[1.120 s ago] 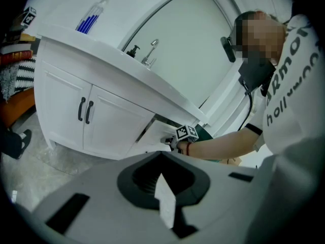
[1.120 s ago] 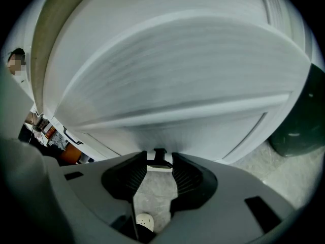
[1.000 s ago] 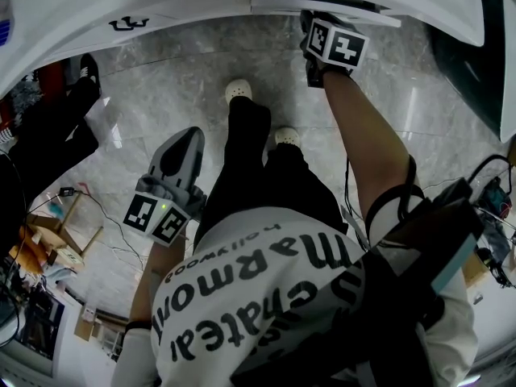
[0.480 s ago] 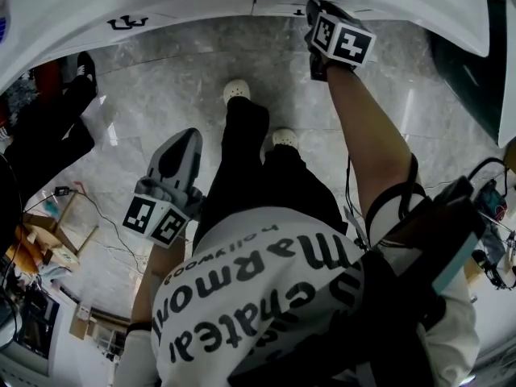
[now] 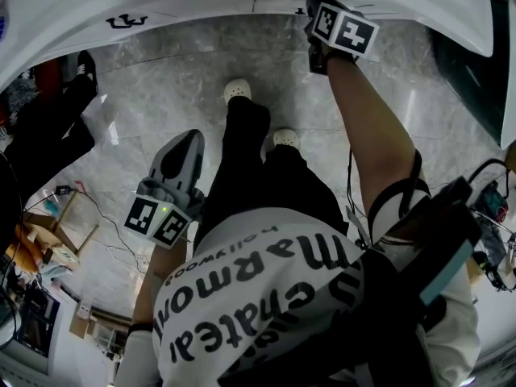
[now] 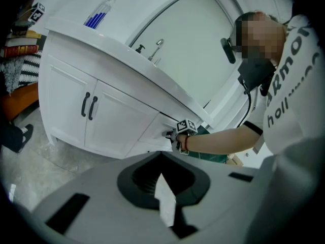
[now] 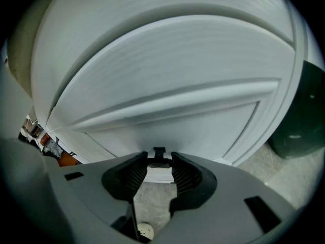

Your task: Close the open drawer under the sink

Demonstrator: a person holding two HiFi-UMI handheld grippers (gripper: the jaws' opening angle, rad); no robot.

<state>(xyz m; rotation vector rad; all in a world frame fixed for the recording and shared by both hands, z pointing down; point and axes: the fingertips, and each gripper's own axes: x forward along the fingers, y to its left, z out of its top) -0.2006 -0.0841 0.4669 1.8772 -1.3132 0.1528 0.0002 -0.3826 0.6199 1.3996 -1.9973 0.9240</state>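
Drawer (image 7: 167, 116) no longer juts from sink cabinet (image 5: 201, 2); front now flush. Your right gripper (image 7: 159, 161) grasps drawer handle (image 7: 159, 153). Your left gripper (image 5: 184, 147) clenched, empty, well back from cabinet. Closing looks done.

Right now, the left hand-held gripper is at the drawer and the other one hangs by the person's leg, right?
No. The right hand-held gripper is the one at the drawer, its jaws around the handle, as the head view and right gripper view show. The left hand-held gripper hangs by the leg.
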